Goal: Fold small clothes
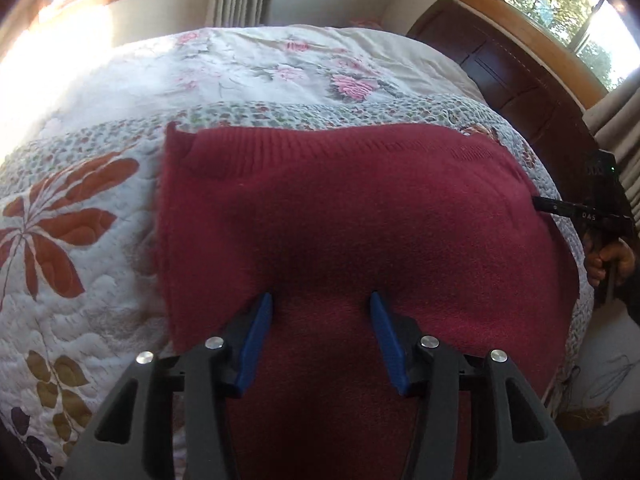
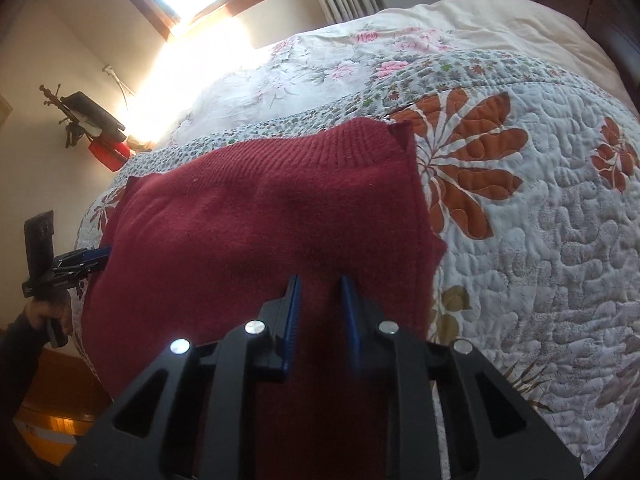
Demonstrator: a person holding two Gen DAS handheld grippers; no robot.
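Note:
A dark red knitted garment [image 1: 340,208] lies flat on a floral quilt [image 1: 80,240], its ribbed hem on the far side. My left gripper [image 1: 321,300] hangs open over the near part of the garment, its blue fingers spread wide with red cloth showing between them. In the right wrist view the same garment [image 2: 260,232] fills the middle, and my right gripper [image 2: 320,282] stands over its near right part with a narrower gap between the fingers, open. Each gripper shows in the other's view at the garment's side edge: right gripper [image 1: 560,206], left gripper [image 2: 86,258].
The quilt [image 2: 540,220] stretches bare to the right of the garment. A dark wooden headboard [image 1: 520,80] stands at the back right. A phone on a stand [image 2: 92,116] sits by the sunlit wall. A person's hand [image 1: 612,260] holds the right gripper's handle.

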